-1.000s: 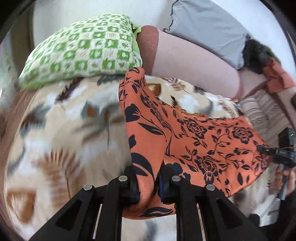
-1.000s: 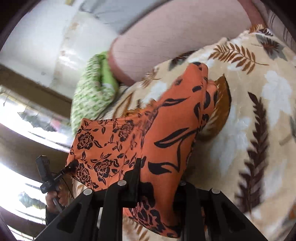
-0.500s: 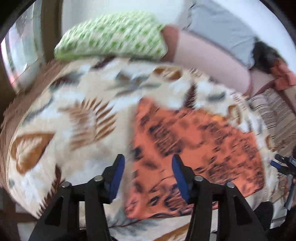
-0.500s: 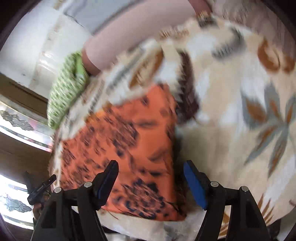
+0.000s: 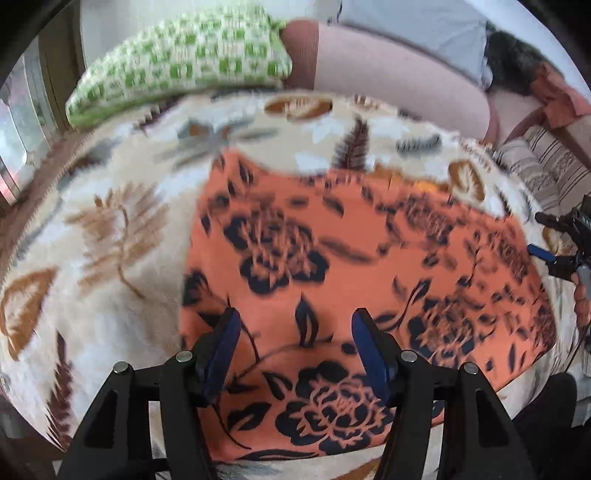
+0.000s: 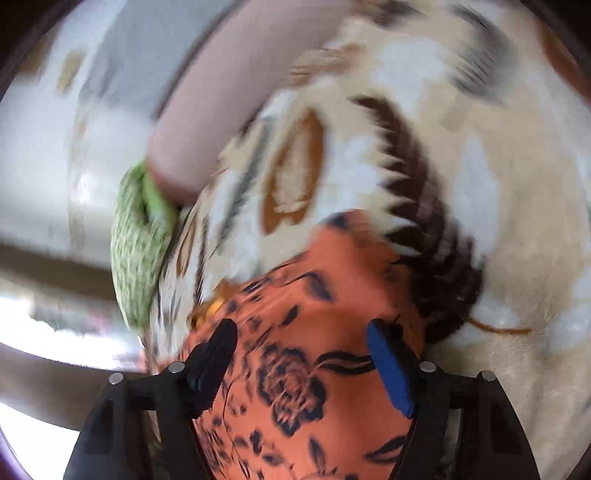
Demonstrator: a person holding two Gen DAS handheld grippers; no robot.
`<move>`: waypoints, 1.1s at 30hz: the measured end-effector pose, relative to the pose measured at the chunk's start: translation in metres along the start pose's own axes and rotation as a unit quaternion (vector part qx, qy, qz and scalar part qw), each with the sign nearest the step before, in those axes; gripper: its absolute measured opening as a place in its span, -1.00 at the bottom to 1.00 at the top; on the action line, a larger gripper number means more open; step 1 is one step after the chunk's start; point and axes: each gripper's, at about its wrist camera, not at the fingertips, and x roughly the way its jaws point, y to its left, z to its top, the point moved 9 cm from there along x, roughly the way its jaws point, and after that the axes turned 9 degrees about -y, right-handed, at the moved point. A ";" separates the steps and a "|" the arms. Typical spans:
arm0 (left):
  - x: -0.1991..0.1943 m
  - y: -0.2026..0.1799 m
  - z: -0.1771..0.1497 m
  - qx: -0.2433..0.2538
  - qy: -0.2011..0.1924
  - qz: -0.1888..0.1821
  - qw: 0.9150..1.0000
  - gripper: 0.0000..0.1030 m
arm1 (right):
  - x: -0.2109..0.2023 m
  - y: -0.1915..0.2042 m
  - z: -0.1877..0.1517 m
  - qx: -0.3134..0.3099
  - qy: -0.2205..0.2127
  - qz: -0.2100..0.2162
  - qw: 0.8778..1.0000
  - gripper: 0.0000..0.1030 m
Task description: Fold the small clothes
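The left gripper (image 5: 295, 341) is held wide open and empty over the orange floral garment (image 5: 354, 280), spread mid-frame on the leaf-print blanket (image 5: 110, 236). The right gripper (image 6: 301, 356), likewise open, seems empty despite blur. Matching corners should be pinched cleanly before folding.

Setting: a home, most likely a bedroom or sitting room. Evidence: a plush cream blanket (image 5: 122, 258) with brown leaf and flower print covering a bed or couch; a green-and-white checked pillow (image 5: 184, 62) at its far edge; a long pink bolster (image 5: 399, 88) beside the pillow; a grey cushion (image 5: 413, 26) behind it; striped upholstery (image 5: 543, 173) at one side; a window (image 5: 22, 122) with daylight.
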 end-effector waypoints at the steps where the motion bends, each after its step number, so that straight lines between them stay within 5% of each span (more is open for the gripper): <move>1: -0.001 0.000 0.004 0.000 -0.009 -0.003 1.000 0.38 | 0.002 0.012 -0.003 -0.011 0.008 0.022 1.000 0.51; 3: 0.012 0.005 0.004 0.005 -0.010 0.008 1.000 0.55 | 0.012 0.023 -0.004 -0.035 0.017 0.054 0.998 0.56; 5: 0.037 0.017 -0.011 0.013 0.021 0.040 0.999 0.55 | 0.033 0.001 -0.001 -0.049 0.020 0.019 0.998 0.70; 6: 0.045 0.021 -0.015 0.018 0.029 0.050 0.998 0.56 | 0.045 -0.027 0.005 -0.027 0.020 -0.017 0.999 0.69; 7: 0.041 0.020 -0.013 0.022 0.018 0.055 0.998 0.56 | 0.042 -0.034 0.009 0.017 0.007 0.003 1.000 0.59; 8: 0.033 0.017 -0.009 0.020 0.011 0.054 0.998 0.56 | 0.032 -0.035 0.014 0.055 -0.009 0.019 0.998 0.59; 12: 0.009 0.006 0.006 0.000 -0.028 0.030 0.999 0.56 | -0.030 -0.015 0.000 0.034 -0.057 0.017 0.998 0.62; 16: 0.004 -0.007 0.003 -0.007 -0.031 0.019 0.999 0.56 | -0.085 -0.026 -0.071 0.097 -0.048 0.022 0.994 0.62; 21: 0.001 -0.028 -0.003 -0.013 -0.021 -0.001 1.000 0.56 | -0.097 -0.077 -0.149 0.236 -0.023 0.039 0.971 0.62; 27: -0.007 -0.038 -0.007 -0.011 -0.022 -0.002 1.000 0.56 | -0.068 -0.092 -0.132 0.295 -0.082 0.066 0.950 0.61; 28: -0.005 -0.039 -0.009 -0.008 -0.018 0.000 1.000 0.56 | -0.067 -0.091 -0.129 0.284 -0.087 0.064 0.953 0.17; 29: -0.002 -0.038 -0.011 -0.005 -0.014 0.005 1.000 0.56 | -0.067 -0.090 -0.128 0.270 -0.084 0.052 0.958 -0.82; 33: 0.011 -0.031 -0.021 0.003 0.003 0.027 1.000 0.56 | -0.076 -0.080 -0.132 0.217 -0.093 0.013 0.972 -0.81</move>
